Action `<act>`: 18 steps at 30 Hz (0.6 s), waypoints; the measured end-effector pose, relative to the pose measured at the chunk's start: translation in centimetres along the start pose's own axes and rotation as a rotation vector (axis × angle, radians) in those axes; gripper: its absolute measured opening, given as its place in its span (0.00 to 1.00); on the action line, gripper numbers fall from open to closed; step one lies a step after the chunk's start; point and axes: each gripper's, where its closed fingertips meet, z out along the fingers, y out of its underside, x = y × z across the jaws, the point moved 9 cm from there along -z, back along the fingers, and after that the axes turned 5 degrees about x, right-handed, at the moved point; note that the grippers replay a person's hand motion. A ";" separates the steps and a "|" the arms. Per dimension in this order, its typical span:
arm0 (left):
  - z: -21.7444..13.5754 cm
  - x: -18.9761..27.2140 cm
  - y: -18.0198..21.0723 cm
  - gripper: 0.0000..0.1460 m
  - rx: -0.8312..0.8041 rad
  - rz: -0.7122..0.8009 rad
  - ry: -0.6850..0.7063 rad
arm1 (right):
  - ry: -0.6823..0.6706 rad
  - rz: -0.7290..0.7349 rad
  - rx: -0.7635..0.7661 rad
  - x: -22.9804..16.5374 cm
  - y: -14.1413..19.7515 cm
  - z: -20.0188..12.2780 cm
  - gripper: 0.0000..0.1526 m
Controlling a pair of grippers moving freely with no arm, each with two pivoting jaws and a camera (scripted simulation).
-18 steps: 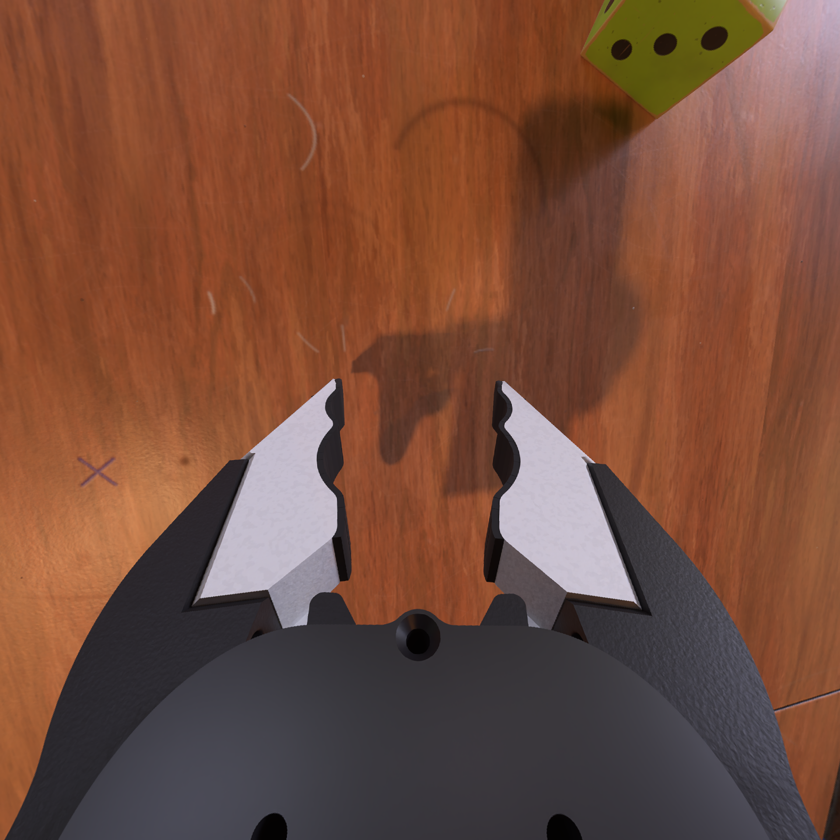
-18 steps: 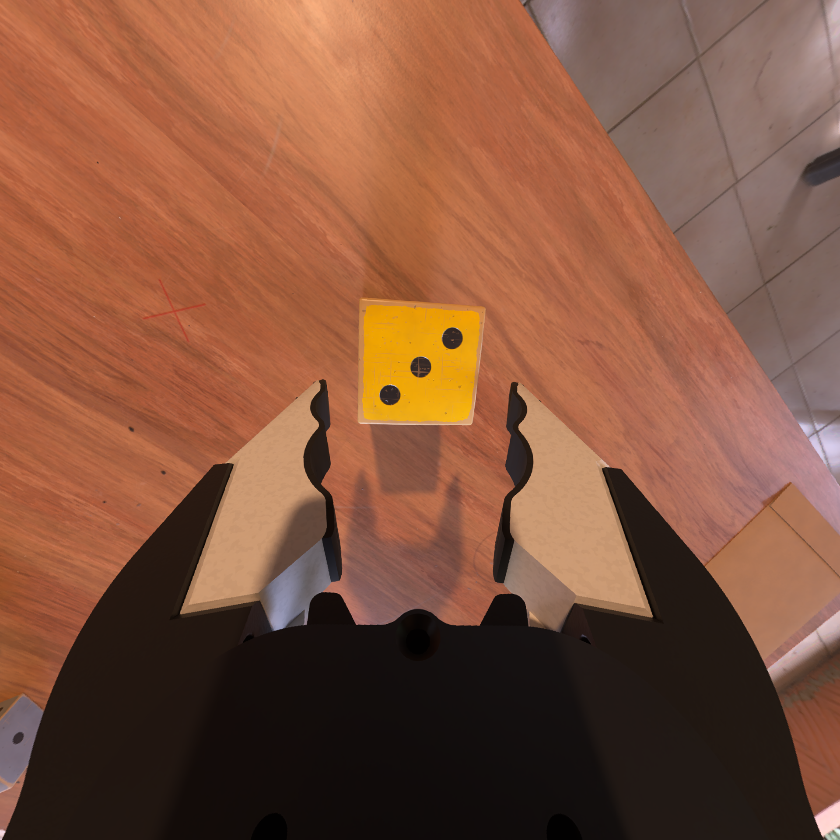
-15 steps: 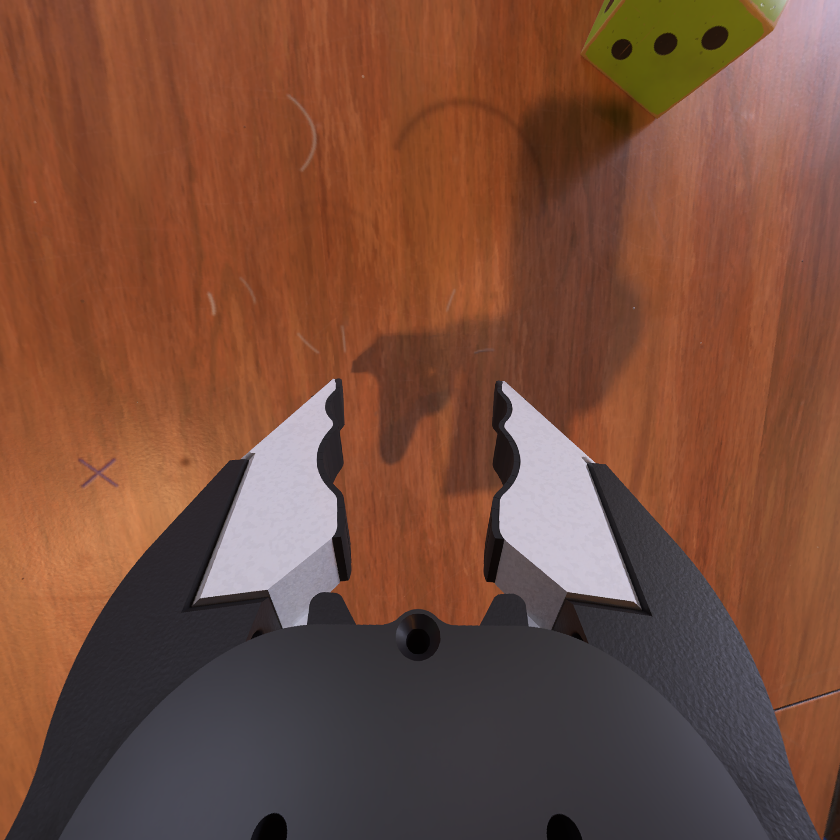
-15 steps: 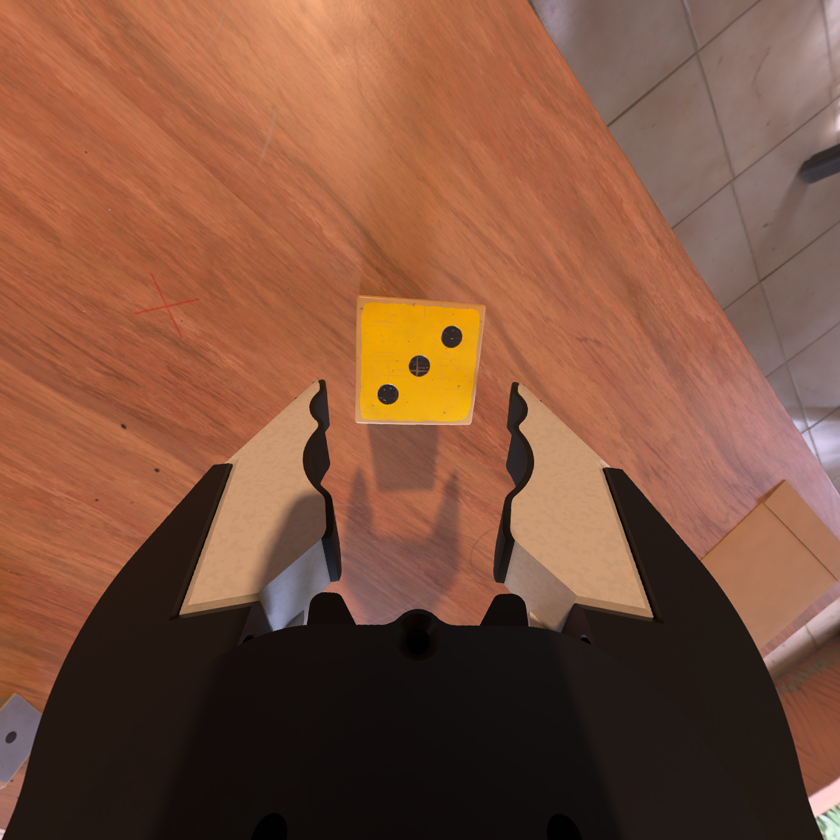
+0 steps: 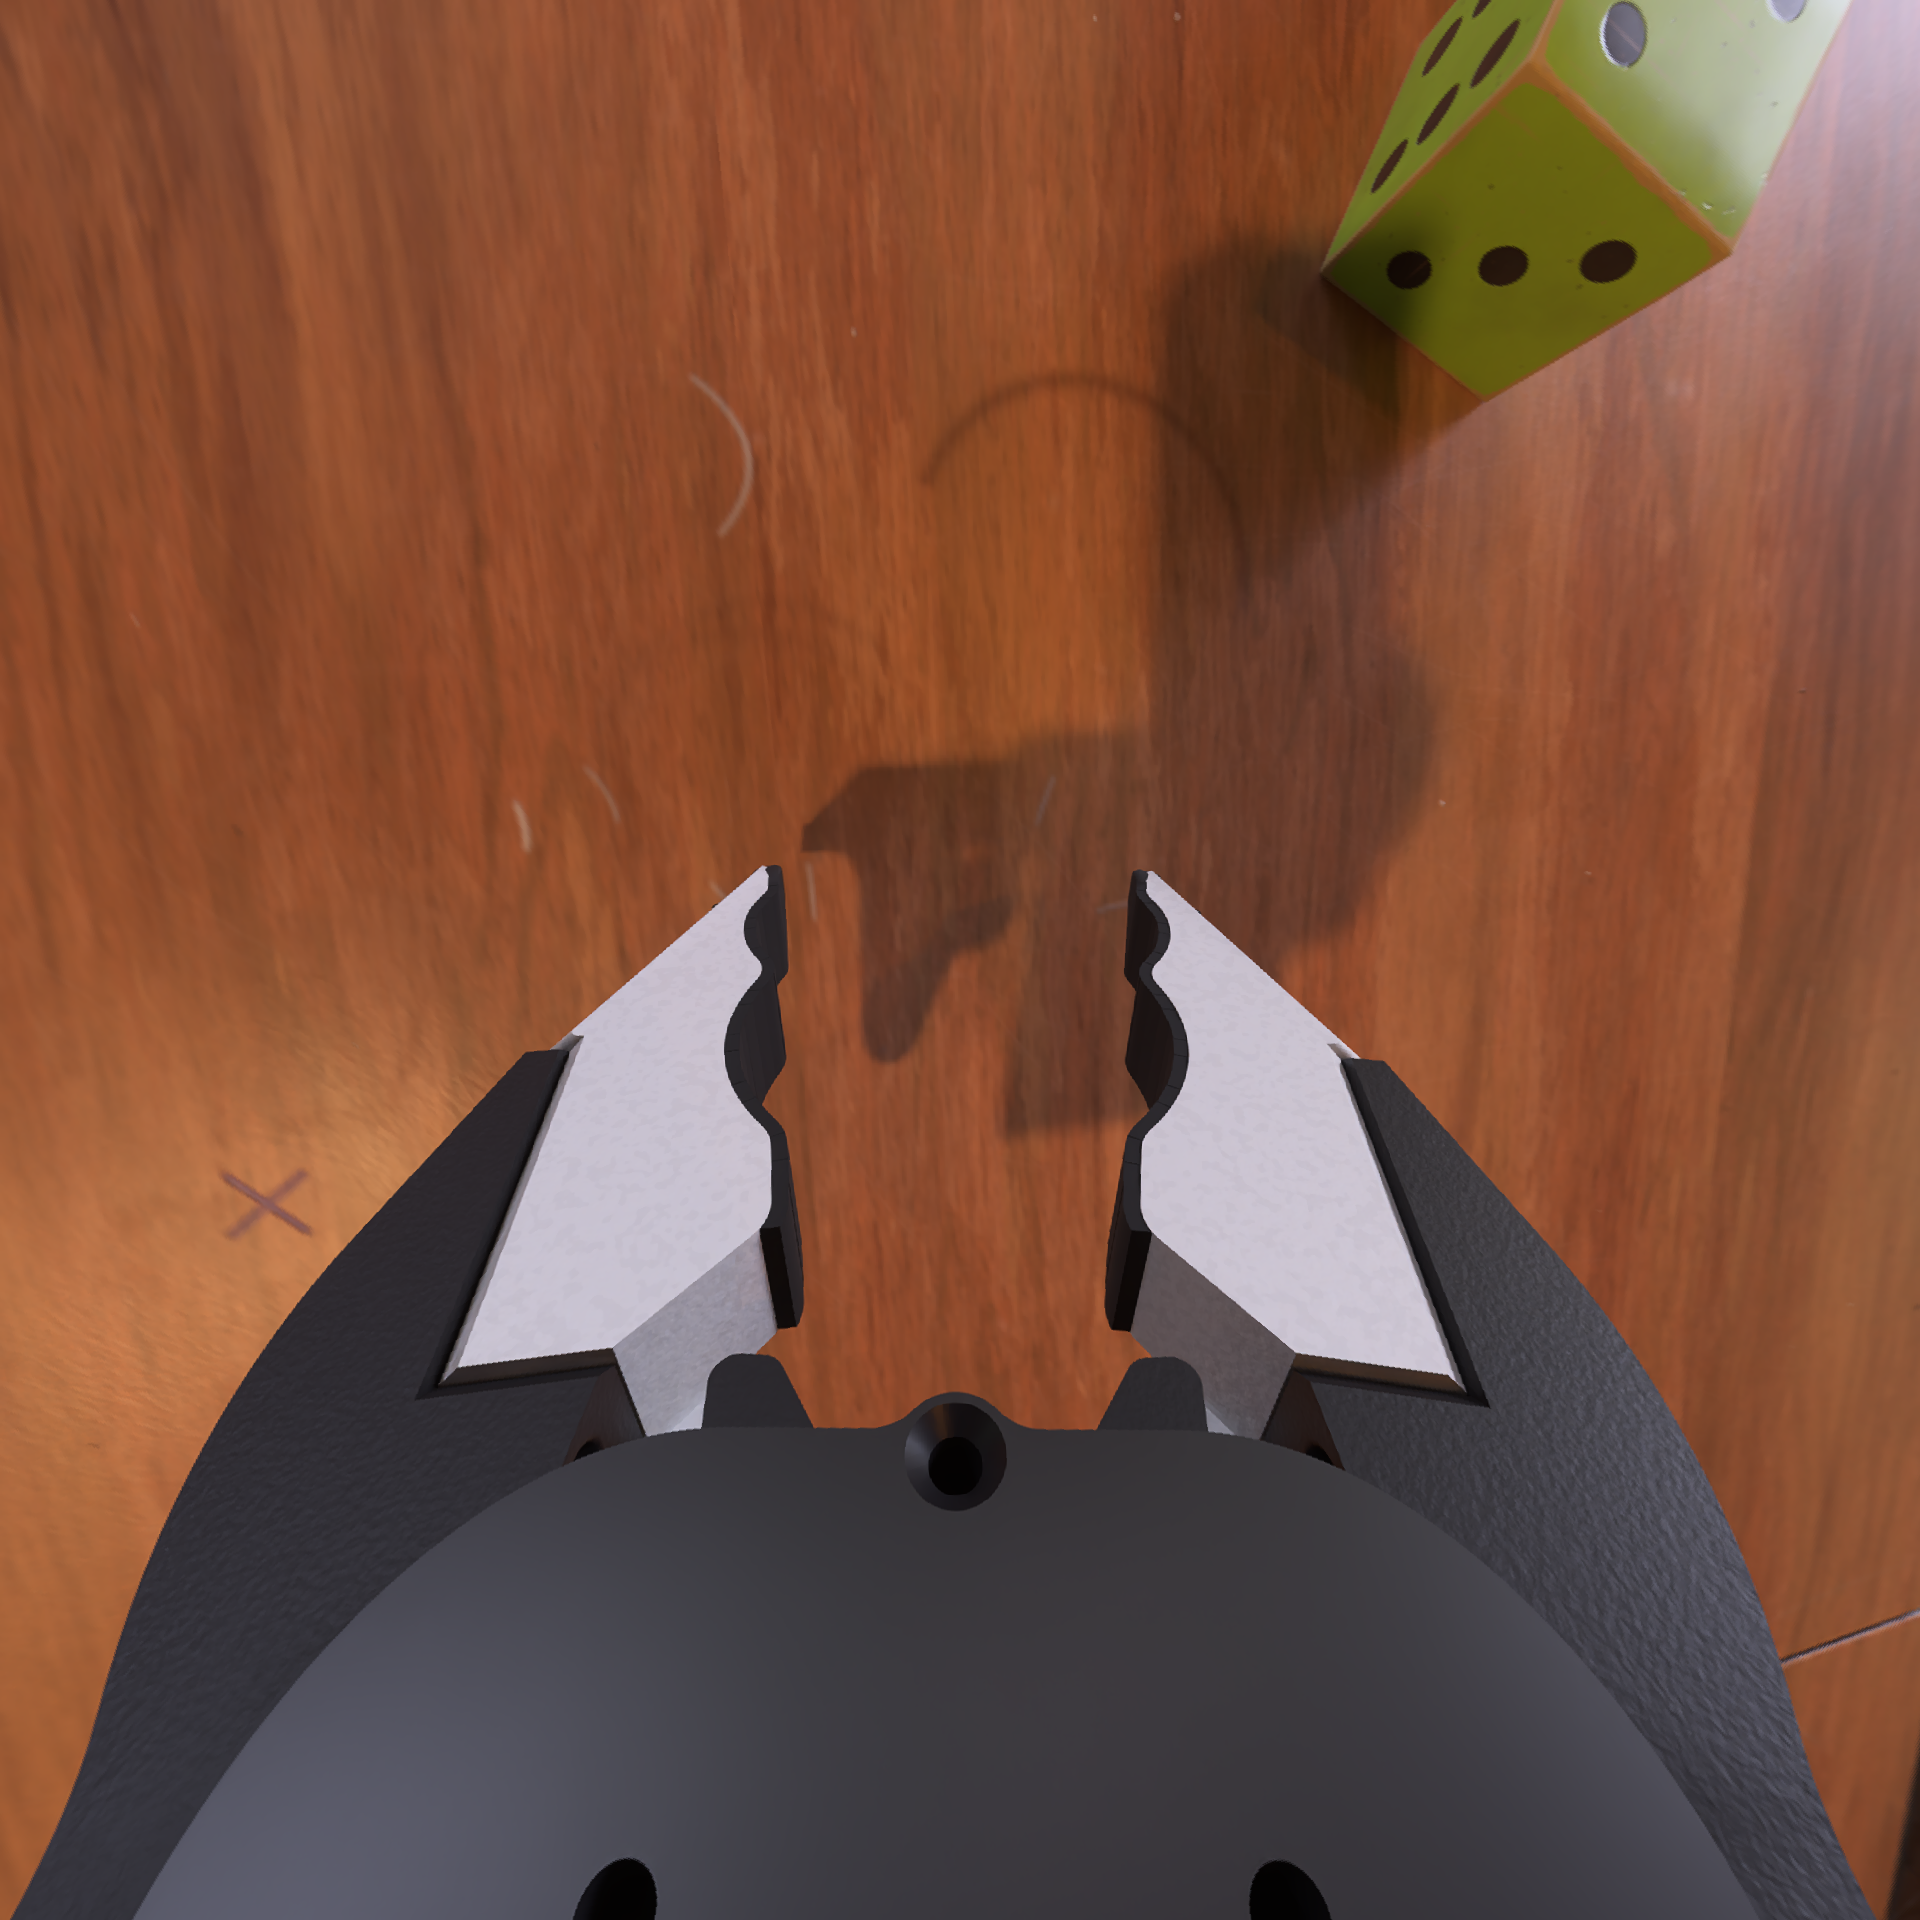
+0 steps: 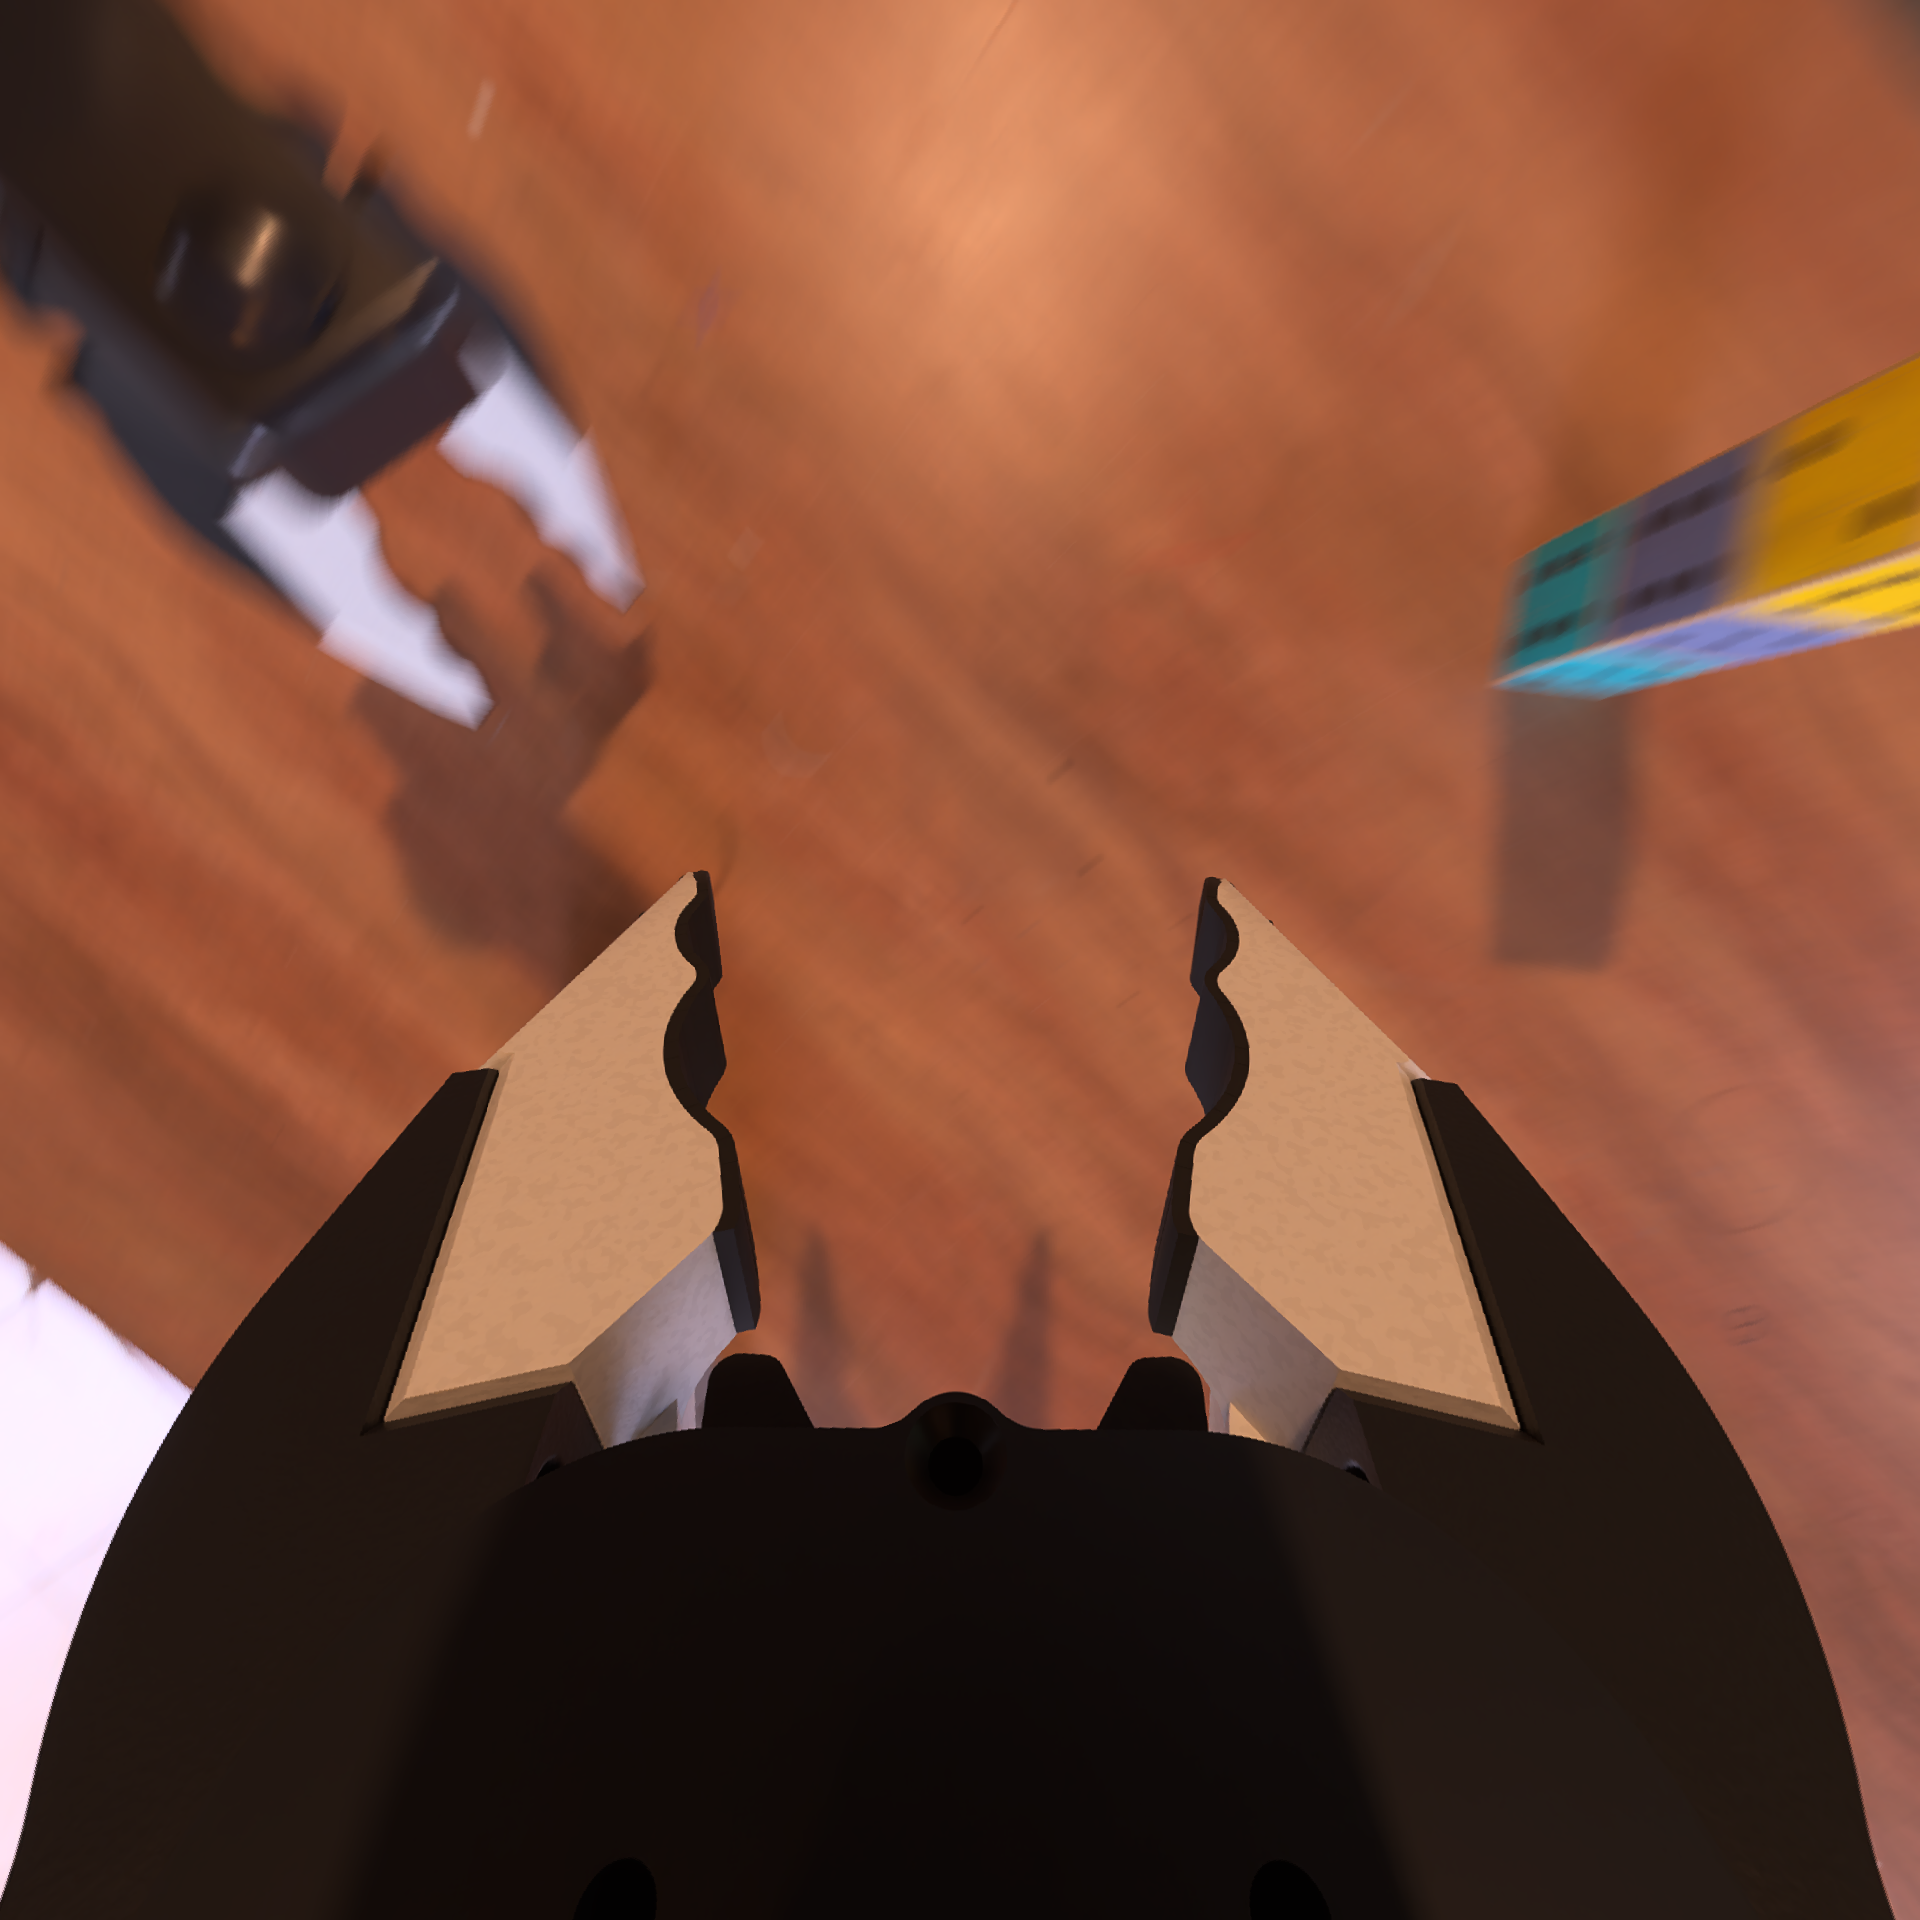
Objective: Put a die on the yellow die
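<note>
In the left wrist view, a green die (image 5: 1538, 208) sits on the wooden table (image 5: 416, 520) at the top right, ahead and to the right of my left gripper (image 5: 956, 878). That gripper is open and empty above bare wood. The right wrist view is blurred. My right gripper (image 6: 956, 881) is wide open and empty. At that view's right edge, the yellow die (image 6: 1839, 499) lines up with a purple die (image 6: 1683, 561) and a teal die (image 6: 1569, 603); the three appear joined. The left gripper (image 6: 556, 660) also shows at the upper left there.
A small purple cross mark (image 5: 265, 1203) is on the wood left of my left gripper. A table seam (image 5: 1849, 1652) runs at the lower right. Pale floor (image 6: 62, 1455) past the table edge shows at the right wrist view's lower left.
The right wrist view has swung sharply: the yellow die went from between the fingers to the right edge, and the jaws opened wider. The left gripper moved slightly forward toward the green die.
</note>
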 end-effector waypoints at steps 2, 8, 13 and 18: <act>0.5 -0.3 -1.0 0.45 -0.024 0.045 -0.016 | -0.057 -0.025 -0.108 -5.1 4.3 1.3 0.60; 1.3 -0.5 -2.5 0.45 -0.057 0.125 -0.041 | -0.084 -0.123 -0.282 -13.7 13.3 3.6 0.64; 1.4 -0.2 -2.4 0.45 -0.066 0.153 -0.060 | -0.035 -0.219 -0.321 -14.1 15.4 6.0 0.66; 0.9 0.0 -1.4 0.45 -0.070 0.117 -0.078 | -0.130 -0.302 -0.342 -14.0 15.0 9.1 0.44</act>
